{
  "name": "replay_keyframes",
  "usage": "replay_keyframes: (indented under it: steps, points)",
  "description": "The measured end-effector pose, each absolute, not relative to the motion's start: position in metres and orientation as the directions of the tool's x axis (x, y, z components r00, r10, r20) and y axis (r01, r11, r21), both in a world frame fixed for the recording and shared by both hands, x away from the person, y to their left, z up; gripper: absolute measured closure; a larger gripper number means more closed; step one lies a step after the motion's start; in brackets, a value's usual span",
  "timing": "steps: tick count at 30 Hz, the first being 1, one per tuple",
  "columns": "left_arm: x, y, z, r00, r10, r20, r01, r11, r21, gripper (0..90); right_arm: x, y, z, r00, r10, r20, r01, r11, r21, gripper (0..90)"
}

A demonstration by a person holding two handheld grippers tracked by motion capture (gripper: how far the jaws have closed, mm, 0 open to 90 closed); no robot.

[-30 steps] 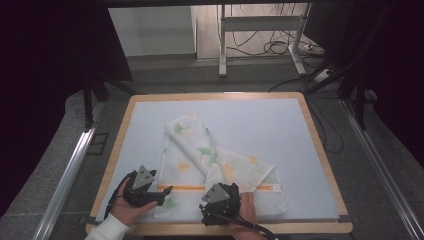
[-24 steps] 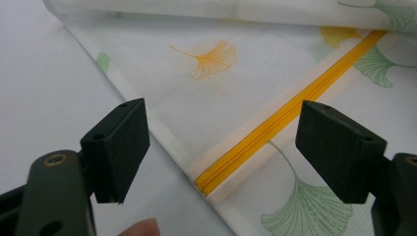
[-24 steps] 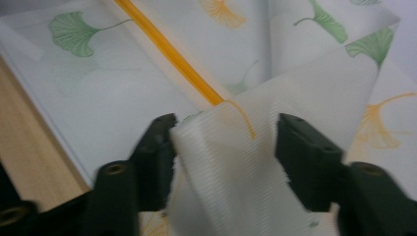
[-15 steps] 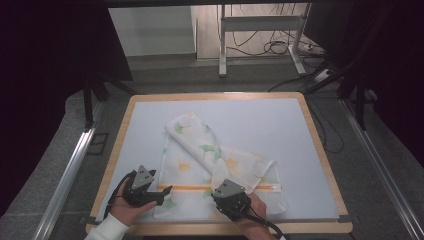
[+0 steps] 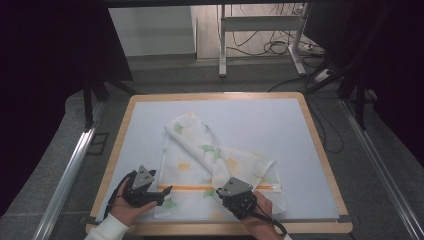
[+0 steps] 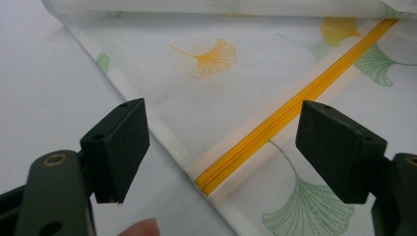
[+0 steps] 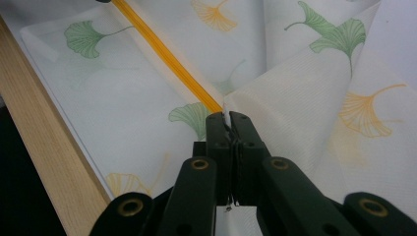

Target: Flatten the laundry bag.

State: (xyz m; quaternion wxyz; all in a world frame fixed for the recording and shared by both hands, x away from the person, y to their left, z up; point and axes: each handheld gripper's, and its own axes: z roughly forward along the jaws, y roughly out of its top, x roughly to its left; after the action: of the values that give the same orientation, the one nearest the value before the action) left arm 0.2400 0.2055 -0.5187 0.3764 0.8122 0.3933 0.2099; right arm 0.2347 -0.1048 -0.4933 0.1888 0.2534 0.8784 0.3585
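— Zipper [image 6: 275, 129] looks closed along what shows, so the bag [image 5: 200, 165] hasn't been opened; it's lying crumpled on the near half of the table [image 5: 300, 150].

— Anything inside?

— Can't tell. Right gripper [image 7: 227, 118] has just closed, pinching the fabric edge by the zipper. Left gripper [image 6: 226, 147] is spread wide over the zipper's end, gripping nothing.

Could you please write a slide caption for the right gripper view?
Right gripper shut on a folded edge of the ginkgo-print zippered fabric bag, beside its orange zipper.
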Motion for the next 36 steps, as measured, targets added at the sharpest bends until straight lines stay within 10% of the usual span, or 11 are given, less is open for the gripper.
replay_keyframes:
  steps: [36]
  points:
    - [0.241, 0.204, -0.520, 0.605, 0.795, 0.043, 0.488, -0.413, 0.769, 19.9, 0.306, -0.186, -0.463, -0.741, 0.666, -0.086, 0.359, 0.502, 0.787, 87.8]
